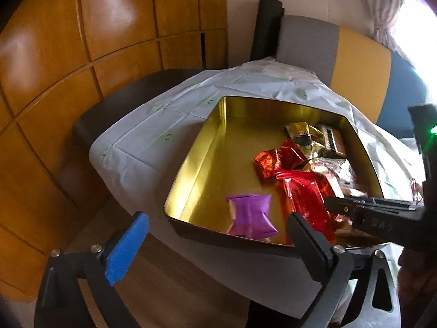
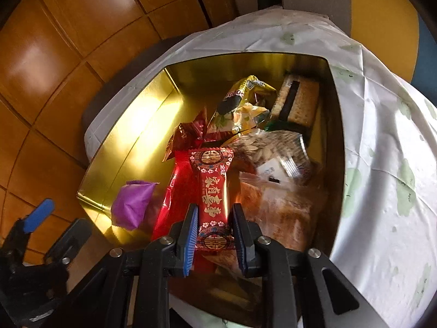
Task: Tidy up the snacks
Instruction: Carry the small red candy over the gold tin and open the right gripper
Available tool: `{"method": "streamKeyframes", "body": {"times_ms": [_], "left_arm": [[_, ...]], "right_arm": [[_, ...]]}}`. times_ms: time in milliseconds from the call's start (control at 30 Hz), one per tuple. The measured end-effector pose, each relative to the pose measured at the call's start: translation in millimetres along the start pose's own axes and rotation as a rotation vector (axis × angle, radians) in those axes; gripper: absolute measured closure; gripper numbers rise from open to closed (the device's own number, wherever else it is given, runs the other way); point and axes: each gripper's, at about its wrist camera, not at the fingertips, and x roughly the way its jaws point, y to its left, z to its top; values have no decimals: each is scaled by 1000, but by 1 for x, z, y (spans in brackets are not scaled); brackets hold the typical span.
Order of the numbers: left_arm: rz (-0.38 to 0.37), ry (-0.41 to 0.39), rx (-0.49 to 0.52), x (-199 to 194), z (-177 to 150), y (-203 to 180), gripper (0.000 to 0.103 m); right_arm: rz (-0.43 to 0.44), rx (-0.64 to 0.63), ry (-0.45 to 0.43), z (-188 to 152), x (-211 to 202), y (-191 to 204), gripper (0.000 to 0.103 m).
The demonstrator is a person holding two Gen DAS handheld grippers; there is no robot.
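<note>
Right gripper (image 2: 214,242) pinching red candy packet (image 2: 213,194) above gold tin (image 2: 123,134). Left gripper (image 1: 218,242) spread wide, nothing between. Purple candy (image 1: 250,216) at tin's near corner. Snack pile (image 2: 273,147) farther back. White cloth (image 2: 382,150) beneath.

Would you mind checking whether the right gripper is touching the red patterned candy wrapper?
Touching. The right wrist view shows the right gripper with both blue pads pressed against the sides of the red patterned candy wrapper, no gap on either side, above the gold tin.
</note>
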Motion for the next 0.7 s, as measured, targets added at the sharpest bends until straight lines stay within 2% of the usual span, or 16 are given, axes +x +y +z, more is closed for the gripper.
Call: {"method": "streamKeyframes", "body": {"times_ms": [67,267,700], "left_arm": [[17,-7,-3,0,0,1,0],[43,-8,8,-2,0,-2,0],[62,-40,55,-13,1,-15,0]], "right_arm": [[9,-1,24,-1,4,0,77],[32,-28,5,-11,-3,9,69],[7,-7,-89,-29,-44,0,69]]}}
